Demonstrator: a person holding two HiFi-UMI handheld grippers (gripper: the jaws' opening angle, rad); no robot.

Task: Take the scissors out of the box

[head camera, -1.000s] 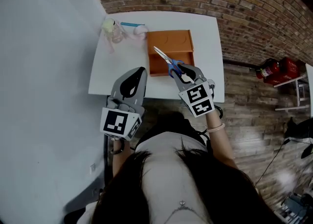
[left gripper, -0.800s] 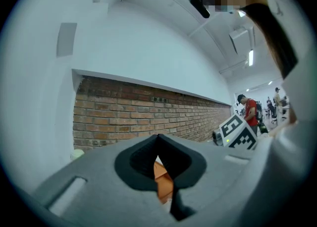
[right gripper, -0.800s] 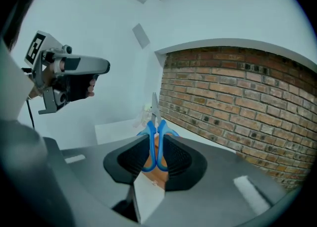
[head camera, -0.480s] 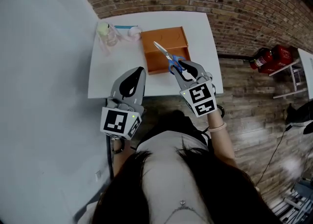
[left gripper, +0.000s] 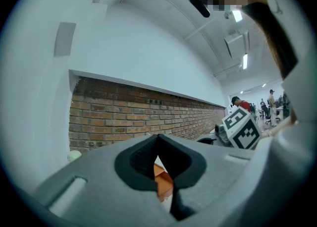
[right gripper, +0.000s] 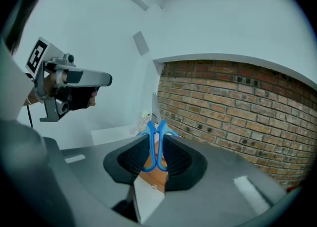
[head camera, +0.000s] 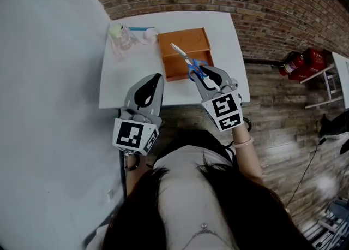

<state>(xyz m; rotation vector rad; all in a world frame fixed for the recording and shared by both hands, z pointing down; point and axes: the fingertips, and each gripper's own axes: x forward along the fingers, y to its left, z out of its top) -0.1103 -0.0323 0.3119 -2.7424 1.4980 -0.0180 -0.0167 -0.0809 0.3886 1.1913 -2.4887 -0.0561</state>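
- Where the scissors [head camera: 192, 67] are gripped by their blue handles, the jaws of the right gripper [head camera: 203, 76] are seen clenched on them, with both handle loops squeezed side by side between the pads.
- The scissors are held over the near right corner of the orange box [head camera: 182, 39], at about 5 o'clock of it in the head view, and the closed blades are pointed toward 11 o'clock across the box.
- In the right gripper view the blades are seen standing up beyond the jaws, beside the brick wall [right gripper: 237, 107].
- The box is set on the white counter [head camera: 229, 41], toward its far edge.
- The left gripper [head camera: 155, 79] is held at 7 o'clock of the box, over the counter's near edge. Its jaws are closed tip to tip on nothing, and a sliver of the box is seen through the slit behind the tips.
- At 9 o'clock of the box, at the counter's far left corner, a clear bottle [head camera: 119, 35] with a pale cap and a pink object [head camera: 148, 36] are grouped.
- A red fire extinguisher [head camera: 299, 72] is seen at 3 o'clock, off the counter.
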